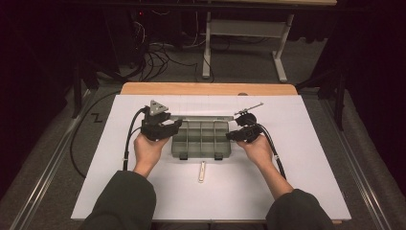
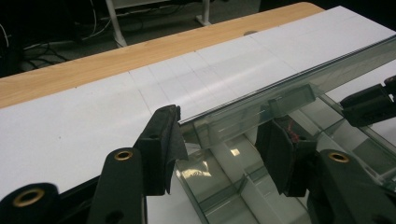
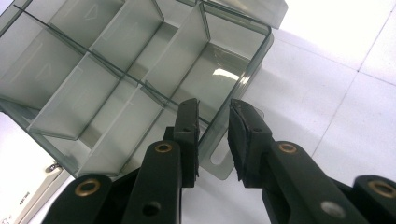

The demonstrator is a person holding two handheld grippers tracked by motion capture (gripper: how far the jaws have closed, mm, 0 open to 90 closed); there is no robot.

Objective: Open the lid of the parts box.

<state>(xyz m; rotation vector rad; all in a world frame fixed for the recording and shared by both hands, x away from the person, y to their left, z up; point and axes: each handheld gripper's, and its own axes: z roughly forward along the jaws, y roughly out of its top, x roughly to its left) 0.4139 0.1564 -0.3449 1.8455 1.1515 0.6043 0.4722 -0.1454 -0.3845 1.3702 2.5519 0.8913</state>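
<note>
Left hand-held gripper [image 2: 219,140] straddles the near corner of the box's lid [image 2: 289,88], its jaws at a middling width with the lid's edge between them; one pad sits at the lid's end, the other looks slightly apart from it, so a firm clamp is not evident. From this hand-held gripper the lid runs away to the right, its long axis stretching toward the other hand.

Right hand-held gripper [image 3: 212,140] stands at the opposite short end of the clear compartment box [image 1: 201,139], jaws narrow and set either side of that end wall [image 3: 219,135]; whether the pads actually press the wall I cannot tell.

The box lies on the white counter [image 1: 306,158] directly between the two hand-held grippers, long axis from one to the other. Swinging the lid looks like the coming move, and the left hand is at it.

Count: one box, one lid, two hand-held grippers, one small pale stick-shaped item [image 1: 202,171] just behind the box toward the person, one thin metal tool [image 1: 249,109] beyond the right hand-held gripper.
</note>
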